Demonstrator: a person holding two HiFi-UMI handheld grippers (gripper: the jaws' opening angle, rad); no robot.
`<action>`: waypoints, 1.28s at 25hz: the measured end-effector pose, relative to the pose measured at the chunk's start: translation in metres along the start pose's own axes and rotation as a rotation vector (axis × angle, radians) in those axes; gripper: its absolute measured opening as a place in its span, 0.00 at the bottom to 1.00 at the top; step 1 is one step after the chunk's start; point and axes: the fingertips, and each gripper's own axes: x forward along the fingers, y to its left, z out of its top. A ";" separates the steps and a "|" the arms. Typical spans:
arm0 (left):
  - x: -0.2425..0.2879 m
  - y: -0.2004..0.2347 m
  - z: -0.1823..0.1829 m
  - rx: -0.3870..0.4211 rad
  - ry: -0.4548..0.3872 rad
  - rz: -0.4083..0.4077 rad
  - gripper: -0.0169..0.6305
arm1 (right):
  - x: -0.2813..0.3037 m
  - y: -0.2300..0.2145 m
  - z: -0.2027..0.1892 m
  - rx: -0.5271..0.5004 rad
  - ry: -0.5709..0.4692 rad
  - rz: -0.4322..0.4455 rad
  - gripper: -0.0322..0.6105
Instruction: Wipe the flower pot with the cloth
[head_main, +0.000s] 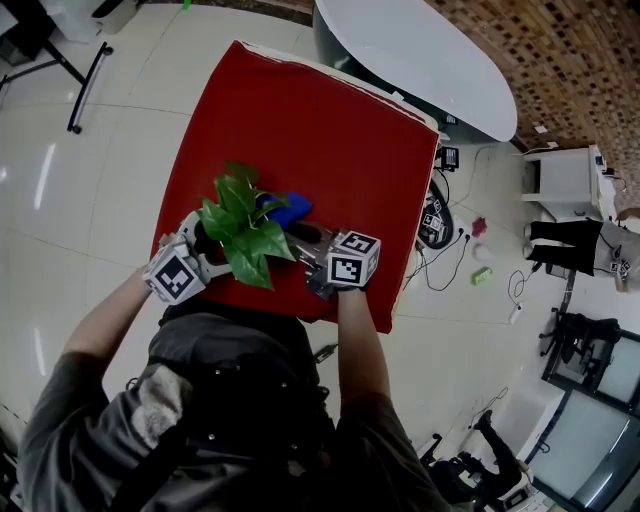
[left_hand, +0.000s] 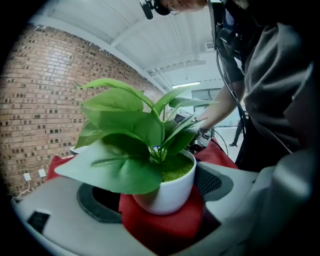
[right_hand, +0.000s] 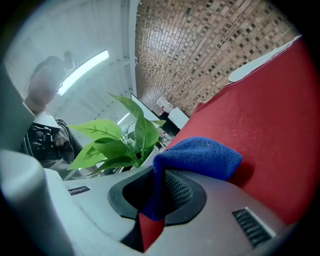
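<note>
Now we are holding the small white glazed flower pot (left_hand: 167, 192) between the widely spread jaws of the left claw (left_hand: 152, 212). One pad is sitting against its rim while a broad leaf of the green leafy plant (left_hand: 125, 130) is covering the other side, so we are judging that grip as a light brace. The right claw (right_hand: 150, 200) is pinching the folded blue terry cloth (right_hand: 197, 157) in nearly closed jaws, with most of the cloth spilling ahead of its tips; the pot is standing just to that claw's left, apart from the cloth. To wipe well, we are thinking the right claw should be swinging left to lay the loose fold flat on the pot's wall below the leaves, rubbing round it while the left claw is bracing it upright. The red cloth-covered table (head_main: 320, 130) is giving open room ahead of both claws, but its near edge is running close behind them, so strokes should be going forward, not back.
</note>
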 end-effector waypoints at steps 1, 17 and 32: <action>0.000 0.000 0.001 -0.002 -0.003 0.002 0.75 | -0.002 0.002 -0.003 0.005 -0.013 -0.005 0.13; -0.002 0.005 0.002 -0.049 0.037 0.198 0.75 | -0.018 0.021 -0.026 -0.028 -0.031 -0.021 0.13; -0.018 -0.029 -0.002 -0.434 0.031 0.799 0.77 | -0.096 0.009 -0.017 -0.052 -0.095 -0.022 0.13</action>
